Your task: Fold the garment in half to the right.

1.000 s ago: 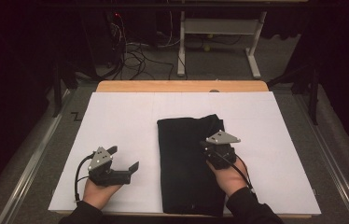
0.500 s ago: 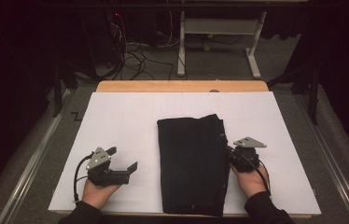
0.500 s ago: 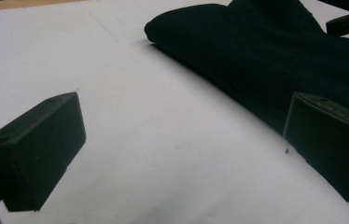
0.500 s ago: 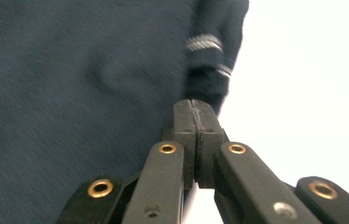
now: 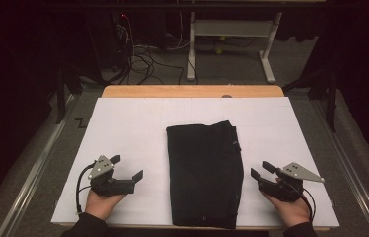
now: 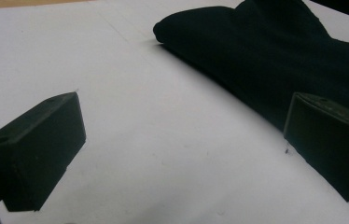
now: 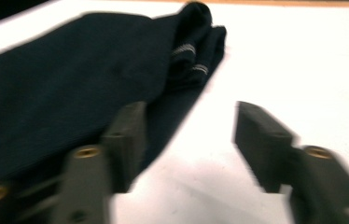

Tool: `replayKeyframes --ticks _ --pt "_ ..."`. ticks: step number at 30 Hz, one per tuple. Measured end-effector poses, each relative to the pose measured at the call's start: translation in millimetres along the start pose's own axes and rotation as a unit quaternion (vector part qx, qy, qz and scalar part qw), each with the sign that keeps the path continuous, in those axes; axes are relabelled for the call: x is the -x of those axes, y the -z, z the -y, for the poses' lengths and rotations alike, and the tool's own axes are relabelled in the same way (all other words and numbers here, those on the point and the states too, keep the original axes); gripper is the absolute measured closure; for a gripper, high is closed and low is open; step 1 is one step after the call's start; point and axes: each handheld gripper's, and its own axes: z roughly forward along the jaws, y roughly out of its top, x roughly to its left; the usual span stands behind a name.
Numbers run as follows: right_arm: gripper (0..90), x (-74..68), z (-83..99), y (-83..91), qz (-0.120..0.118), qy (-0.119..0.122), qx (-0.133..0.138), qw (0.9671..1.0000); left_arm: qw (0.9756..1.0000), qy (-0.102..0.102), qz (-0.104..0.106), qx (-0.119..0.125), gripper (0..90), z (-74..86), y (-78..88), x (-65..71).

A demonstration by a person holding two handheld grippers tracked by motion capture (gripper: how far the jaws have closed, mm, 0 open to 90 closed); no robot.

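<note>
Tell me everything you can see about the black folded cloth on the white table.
The black folded fabric garment lies flat as a tall rectangle on the white table cover, near the middle. It looks soft and matte. Its far right corner is bunched, with thin pale stitched stripes there. Nothing grips it; it touches the cover.

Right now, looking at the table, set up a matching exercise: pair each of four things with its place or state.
Column one:
1. left gripper
2. right gripper
3. folded dark garment
4. white sheet

Column two:
A. lies in the middle of the sheet
B. open, at the garment's right edge
C. covers the tabletop
D. open, on the sheet left of the garment

Pairs: 1-D, 2-B, 3-A, 4-C
</note>
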Motion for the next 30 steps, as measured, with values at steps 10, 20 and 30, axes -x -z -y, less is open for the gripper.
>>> replayKeyframes --ticks 10,20,30 --pt "2.8 -6.7 1.3 19.0 -0.014 0.023 0.045 0.9986 1.0000 0.004 0.002 0.007 0.0 -0.7 6.6 -3.1" --pt "0.3 -11.2 0.5 28.1 -0.010 0.029 0.065 0.9975 0.9999 -0.001 0.005 0.016 0.0 -1.2 8.5 -3.7" --pt "0.3 -8.8 1.5 30.3 -0.007 0.022 0.070 0.9973 0.9998 0.001 0.008 0.016 0.0 -2.3 6.9 -4.0"
